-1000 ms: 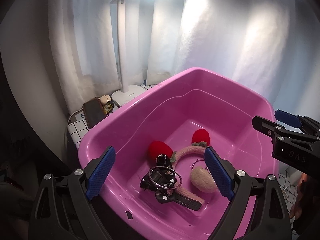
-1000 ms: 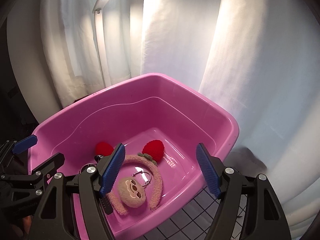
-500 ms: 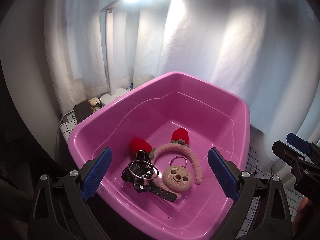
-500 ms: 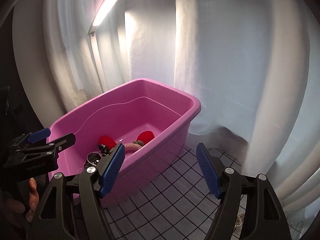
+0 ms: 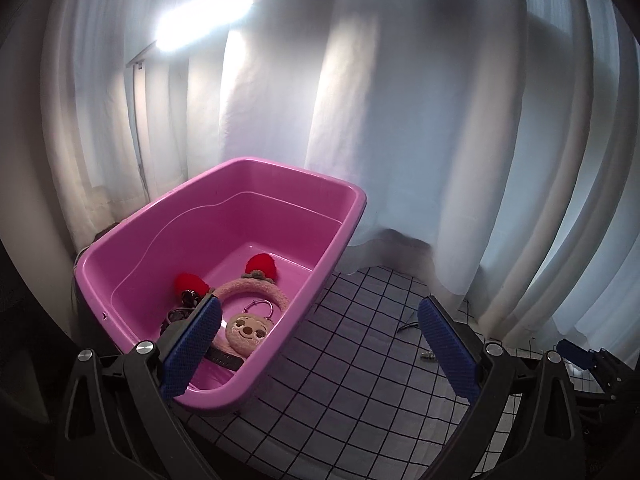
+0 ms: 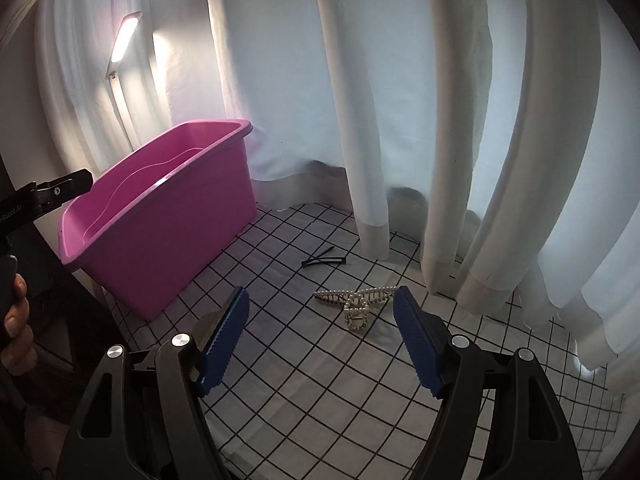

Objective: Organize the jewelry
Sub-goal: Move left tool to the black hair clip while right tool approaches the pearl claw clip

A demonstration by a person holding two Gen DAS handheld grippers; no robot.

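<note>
Jewelry lies just ahead of your right gripper [image 6: 320, 344]: a pearl-studded hair claw [image 6: 356, 302] on the checked tablecloth [image 6: 320, 392], just beyond the blue pads [image 6: 418, 344] and roughly in line with the gap between them. Those jaws stand apart with nothing between them. A little farther on, a thin black hair clip [image 6: 323, 260] lies flat on the cloth, well apart from the claw. To the left of both stands the pink plastic tub [image 6: 168, 240], and at the left edge of that view your left hand [image 6: 14, 328] grips the handle of the other tool.

Your left gripper [image 5: 318, 348] hangs over the near right corner of the tub [image 5: 332, 248] — its jaws spread wide, holding nothing, one blue pad [image 5: 192, 344] over the tub's inside and the other over the cloth [image 5: 340, 380]. Inside the tub lies a plush pink headband [image 5: 256, 290] with two red strawberry ears [image 5: 262, 266], a sloth-face plush charm [image 5: 250, 330] on a metal ring inside its arc, and a black watch [image 5: 224, 358] partly hidden by the pad. Behind everything hang white curtains [image 5: 400, 120], with a lit lamp [image 5: 204, 20] standing behind the tub — its base is hidden.
</note>
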